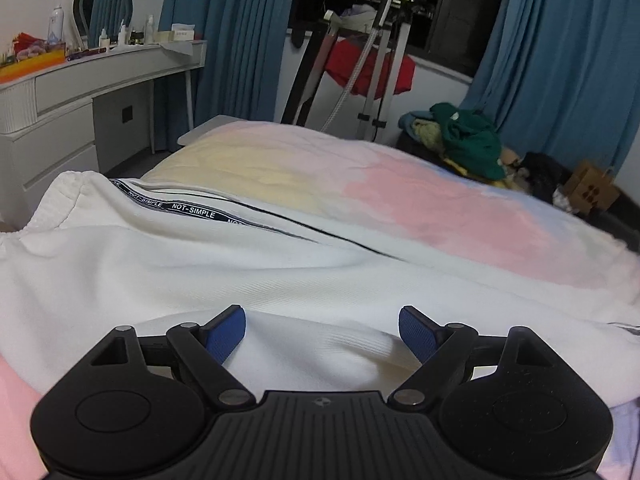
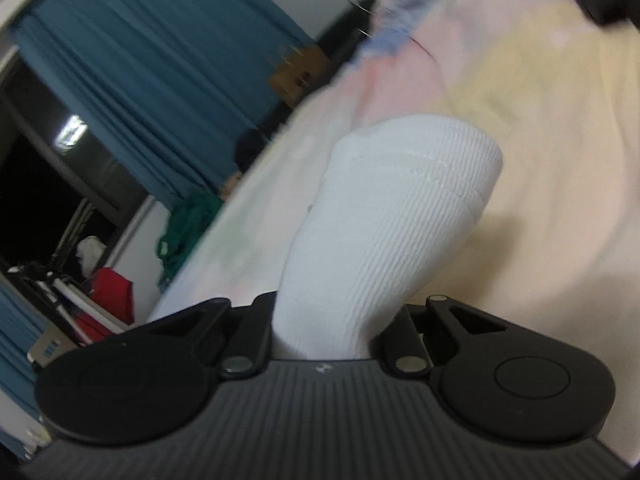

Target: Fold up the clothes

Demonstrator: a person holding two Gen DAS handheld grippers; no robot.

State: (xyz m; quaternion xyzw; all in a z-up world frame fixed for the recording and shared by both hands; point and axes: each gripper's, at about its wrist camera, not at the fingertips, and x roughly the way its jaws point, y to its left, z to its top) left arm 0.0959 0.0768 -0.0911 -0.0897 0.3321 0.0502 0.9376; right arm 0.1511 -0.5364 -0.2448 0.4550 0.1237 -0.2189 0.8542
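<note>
White sweatshirt [image 1: 168, 264] sprawls across the pastel bed [image 1: 460, 216]; it looks soft, thick and floppy, so it should sag wherever it's unsupported. Left hand-held gripper [image 1: 322, 330] hovers spread over a ribbed edge. Right hand-held gripper [image 2: 320, 344] pinches the ribbed cuff [image 2: 400, 216], a firm, grippy hold.

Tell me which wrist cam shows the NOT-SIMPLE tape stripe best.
Left wrist: the lettered stripe runs readable along the white garment beyond the open left gripper. Right wrist shows only a ribbed white cuff, no stripe.
</note>
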